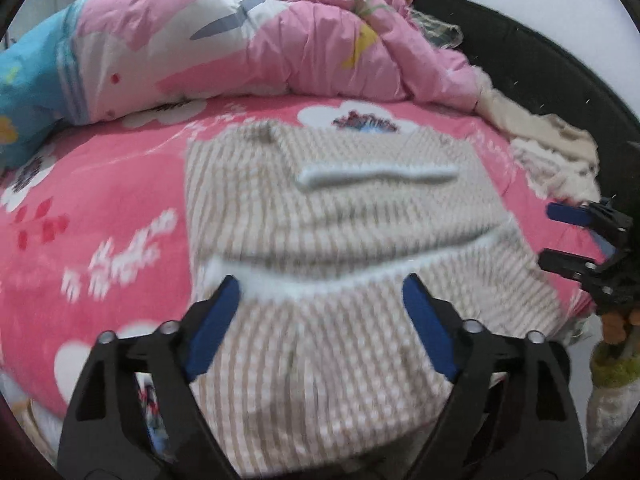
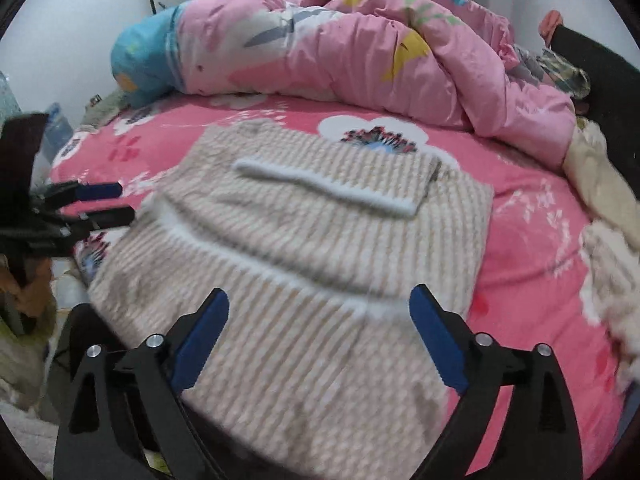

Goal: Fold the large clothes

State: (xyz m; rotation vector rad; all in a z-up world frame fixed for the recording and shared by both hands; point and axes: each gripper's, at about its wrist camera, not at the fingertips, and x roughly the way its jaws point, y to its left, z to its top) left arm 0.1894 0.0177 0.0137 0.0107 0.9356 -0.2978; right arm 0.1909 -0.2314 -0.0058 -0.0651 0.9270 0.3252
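Now your left gripper (image 1: 320,292) hangs with its fingers (image 1: 218,328) spread wide, nothing between them; the blue pads stand clear above the sweater (image 1: 340,240), not pressing on it. Your right gripper (image 2: 320,304) is the same: fingers (image 2: 436,340) wide apart and empty, poised over the near part of the sweater (image 2: 320,248).

You can see each gripper from the other's camera. From the left wrist, the right gripper (image 1: 560,236) sits at the right edge, just beside the sweater's right side. From the right wrist, the left gripper (image 2: 116,202) sits at the left edge, its tips near the sweater's left side.

The sweater, beige with pale ribbing, lies folded flat on the bed (image 1: 100,200), on the pink flowered sheet. A white ribbed band (image 1: 376,174) runs across its far part, and a second pale edge (image 1: 320,276) crosses nearer to you, just ahead of your left fingertips. The sweater's near end reaches the bed's front edge.

Behind it, a pink quilt (image 1: 240,48) is heaped along the far side of the bed, well apart from the sweater. A cream cloth (image 1: 552,152) is bunched at the right side of the bed. Both views are somewhat blurred.
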